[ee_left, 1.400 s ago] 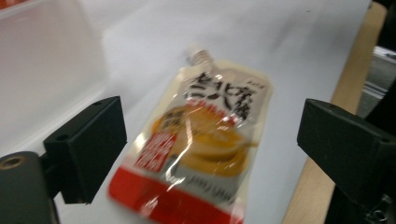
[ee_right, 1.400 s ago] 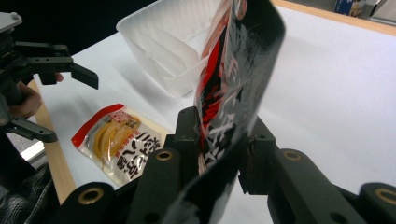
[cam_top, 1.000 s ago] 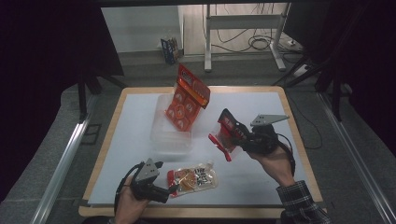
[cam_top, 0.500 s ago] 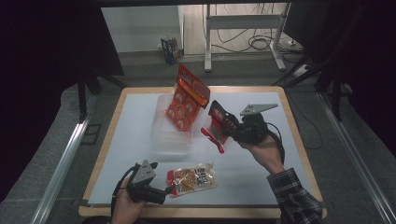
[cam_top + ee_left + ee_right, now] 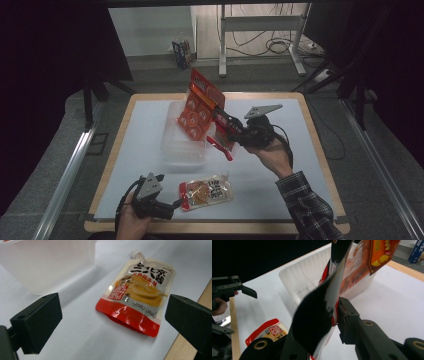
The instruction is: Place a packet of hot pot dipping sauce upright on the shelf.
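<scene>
My right gripper point(image 5: 223, 131) is shut on a black, red and white packet point(image 5: 220, 148), held up in the air at the right edge of a clear plastic bin point(image 5: 176, 146). In the right gripper view the packet point(image 5: 322, 315) stands pinched between both jaws of the gripper point(image 5: 335, 313). An orange snack pack point(image 5: 200, 104) leans upright in the bin. At the table's front left, my left gripper point(image 5: 169, 196) is open and points at a red and cream sauce pouch point(image 5: 206, 191). That pouch point(image 5: 137, 290) lies flat beyond the wide-apart jaws of the left gripper point(image 5: 113, 320).
The white mat point(image 5: 320, 165) covers a wooden table point(image 5: 327, 185). The bin wall point(image 5: 50, 265) stands close to the left gripper's far left. Metal rails run along both sides of the table, and a desk frame with cables stands behind it.
My right gripper has carried the packet leftward, from right of centre up to the bin's right edge. The left gripper and the pouch have stayed put.
</scene>
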`<state>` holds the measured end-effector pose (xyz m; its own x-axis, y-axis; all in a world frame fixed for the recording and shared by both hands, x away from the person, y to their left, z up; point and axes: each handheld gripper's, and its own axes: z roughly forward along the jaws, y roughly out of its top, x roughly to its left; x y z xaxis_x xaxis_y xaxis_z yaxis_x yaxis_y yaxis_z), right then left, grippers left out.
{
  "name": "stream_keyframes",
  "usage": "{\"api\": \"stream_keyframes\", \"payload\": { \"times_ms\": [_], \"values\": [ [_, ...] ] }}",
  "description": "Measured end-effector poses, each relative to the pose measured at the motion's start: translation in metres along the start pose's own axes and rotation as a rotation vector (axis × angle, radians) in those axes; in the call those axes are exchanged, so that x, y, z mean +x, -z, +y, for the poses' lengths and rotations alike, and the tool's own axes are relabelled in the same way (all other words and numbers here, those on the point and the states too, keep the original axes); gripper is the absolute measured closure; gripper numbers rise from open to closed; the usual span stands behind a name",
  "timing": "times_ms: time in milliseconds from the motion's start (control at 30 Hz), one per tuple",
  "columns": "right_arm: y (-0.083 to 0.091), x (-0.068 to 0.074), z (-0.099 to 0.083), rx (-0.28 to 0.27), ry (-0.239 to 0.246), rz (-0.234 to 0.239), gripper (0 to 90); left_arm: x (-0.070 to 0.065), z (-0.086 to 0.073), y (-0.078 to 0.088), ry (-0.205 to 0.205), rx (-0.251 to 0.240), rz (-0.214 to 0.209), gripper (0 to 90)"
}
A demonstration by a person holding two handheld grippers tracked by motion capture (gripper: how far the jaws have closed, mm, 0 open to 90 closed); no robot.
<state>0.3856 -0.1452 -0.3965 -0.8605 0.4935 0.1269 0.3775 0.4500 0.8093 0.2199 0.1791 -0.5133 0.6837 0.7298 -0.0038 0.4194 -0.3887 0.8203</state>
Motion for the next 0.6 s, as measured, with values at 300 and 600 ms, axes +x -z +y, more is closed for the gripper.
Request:
{"api": "stream_keyframes", "payload": {
  "times_ms": [300,600],
  "values": [
    [-0.021,0.001,0.002,0.040,0.021,0.024,71.1,-0.002,0.000,-0.001,-0.025,0.008,0.014,1.0],
    [-0.037,0.001,0.006,0.069,0.049,0.028,71.6,-0.002,0.000,-0.001,-0.028,0.011,0.017,1.0]
  ]
}}
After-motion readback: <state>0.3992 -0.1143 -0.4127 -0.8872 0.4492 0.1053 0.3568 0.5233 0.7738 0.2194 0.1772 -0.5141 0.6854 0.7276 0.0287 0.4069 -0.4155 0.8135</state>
